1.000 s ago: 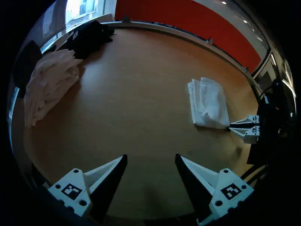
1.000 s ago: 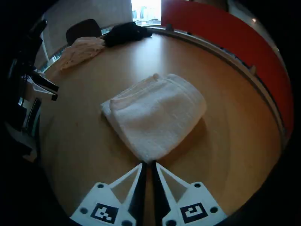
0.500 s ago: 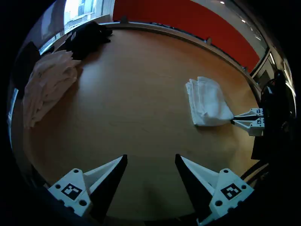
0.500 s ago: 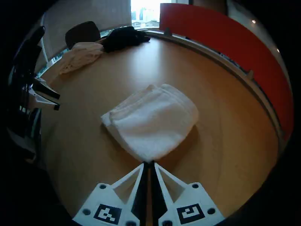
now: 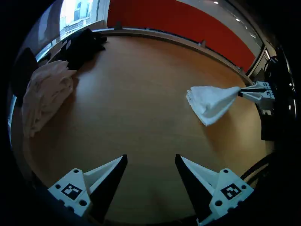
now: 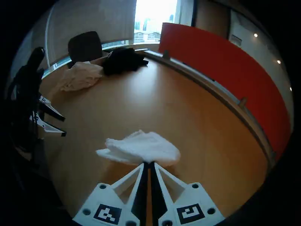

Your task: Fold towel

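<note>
Wooden table (image 5: 143, 83) backed by a red wall panel (image 5: 180, 19), with cloths on and over it.
At the far left corner a cream cloth heap (image 5: 45, 90) lies beside a black garment (image 5: 81, 45). Over the table's right side the folded white towel (image 5: 210, 101) hangs bunched, its corner pinched between the closed fingers of the right gripper (image 6: 149, 165). The left gripper (image 5: 150, 156) hovers near the front edge with its fingers spread wide, holding nothing.

A corner of the towel (image 6: 142, 148) is hidden between the fingers of the right gripper (image 6: 149, 164). At the far edge of the table (image 6: 180, 109), the black cloth (image 6: 122, 60) is too dark to tell what it is.
</note>
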